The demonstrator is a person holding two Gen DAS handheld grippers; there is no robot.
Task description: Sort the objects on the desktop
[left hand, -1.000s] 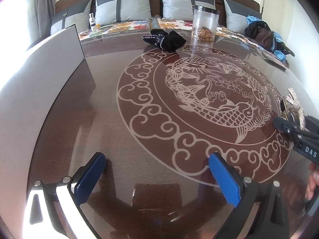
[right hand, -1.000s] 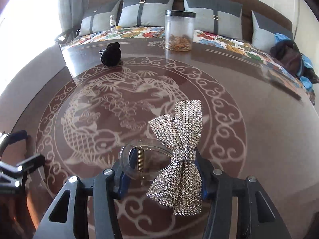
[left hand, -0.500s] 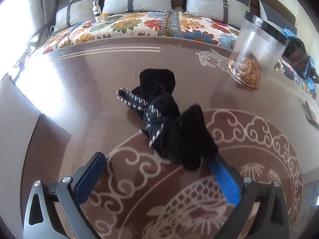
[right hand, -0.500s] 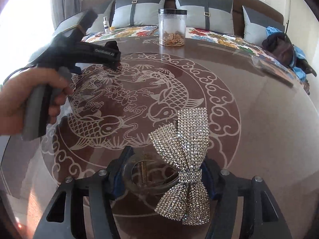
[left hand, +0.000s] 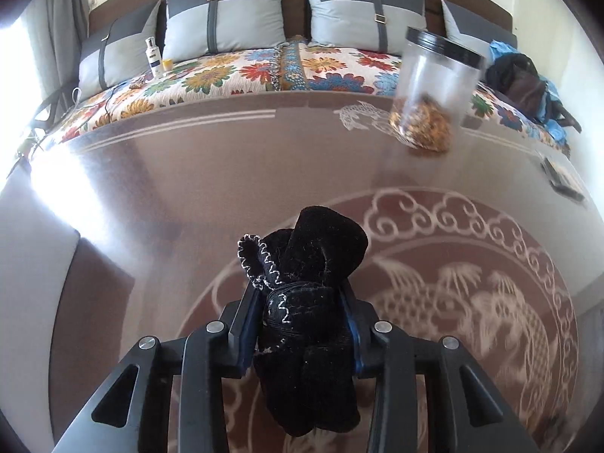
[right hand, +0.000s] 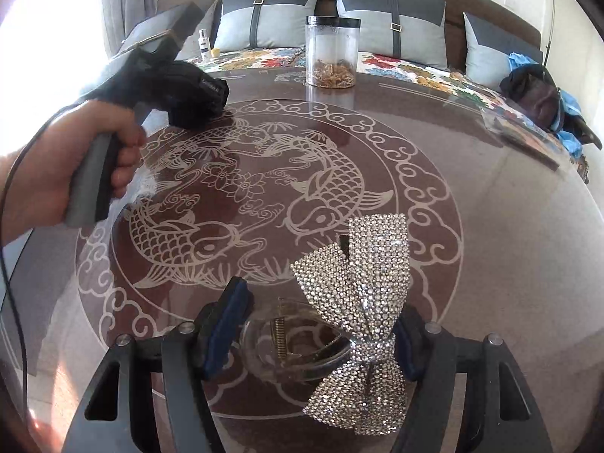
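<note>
Left hand-held gripper (left hand: 302,324) is clamping the black velvet bow (left hand: 309,313) between its blue pads, jaws having just been closing narrow onto it; the bow is bulging above and hanging below the pads, white stitching showing on one loop. In the right wrist view the same left hand-held gripper (right hand: 196,113) is sitting at the far left of the desk (right hand: 509,226), gripped by a hand (right hand: 75,166) on its grey handle, a black cable trailing down from it. Right hand-held gripper (right hand: 313,336) is standing partly open, jaws having just been opening; the rhinestone bow hair claw (right hand: 358,287) is lying between them on the desk, its clear claw part clear of the left pad, the bow's knot just beside the right pad, contact there not clear. Desk is showing a glossy brown top with a pale carp and cloud pattern. Clear jar (right hand: 332,53) with a black lid and brownish contents is standing at the far edge of the desk. Behind it, a bed (left hand: 234,71) with a floral cover and grey pillows (left hand: 226,11) is carrying a small white bottle (left hand: 153,54). Dark bag (right hand: 536,90) with blue cloth is lying at the far right.
</note>
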